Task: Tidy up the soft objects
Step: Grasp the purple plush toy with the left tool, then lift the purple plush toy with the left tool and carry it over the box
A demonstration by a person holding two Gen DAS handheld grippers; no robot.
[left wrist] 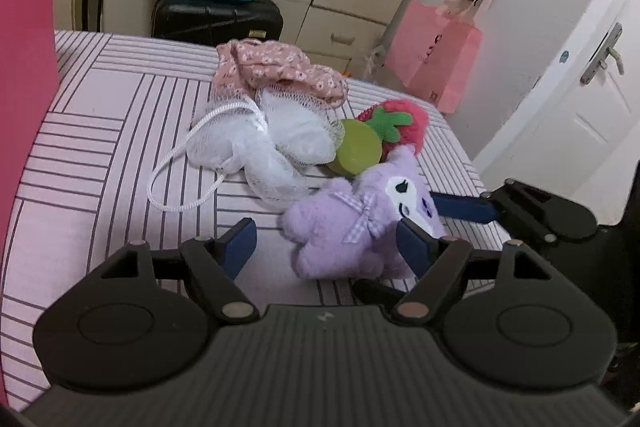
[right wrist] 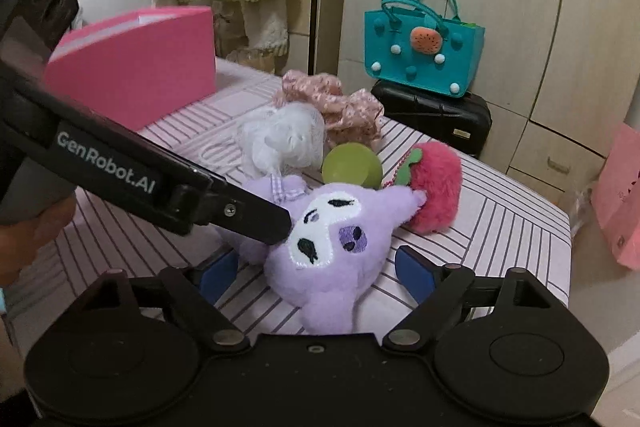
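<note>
Both claws are spread wide and neither one is gripping anything. The left gripper (left wrist: 326, 241) has its blue pads parted with the purple plush (left wrist: 362, 223) lying between them, closer to the right-hand pad (left wrist: 414, 247), which sits just against the plush's side — can't tell if it's really pressing, but it doesn't look squeezed. In the right wrist view, the right gripper (right wrist: 316, 273) also has its jaws wide, with the same purple plush (right wrist: 332, 251) face-up in the gap, clear of both pads. The left gripper's black finger (right wrist: 256, 219) comes in from the left there and its tip meets the plush near the head. A hand (right wrist: 28, 239) shows at the far left edge, holding that tool. Count beyond the claws, all on the striped bedsheet (left wrist: 120, 131): one white mesh pouf (left wrist: 272, 143) with a cord loop, one pink floral fabric piece (left wrist: 280, 71) behind it, one green ball (right wrist: 352, 167), one fuzzy pink strawberry plush (right wrist: 434, 187) just past the purple one — so one of each, five soft things in a cluster ahead. Further off to the left of the claws stands one pink box (right wrist: 136, 71); behind the bed, one teal bag (right wrist: 424, 55) on one black case (right wrist: 436, 115).
</note>
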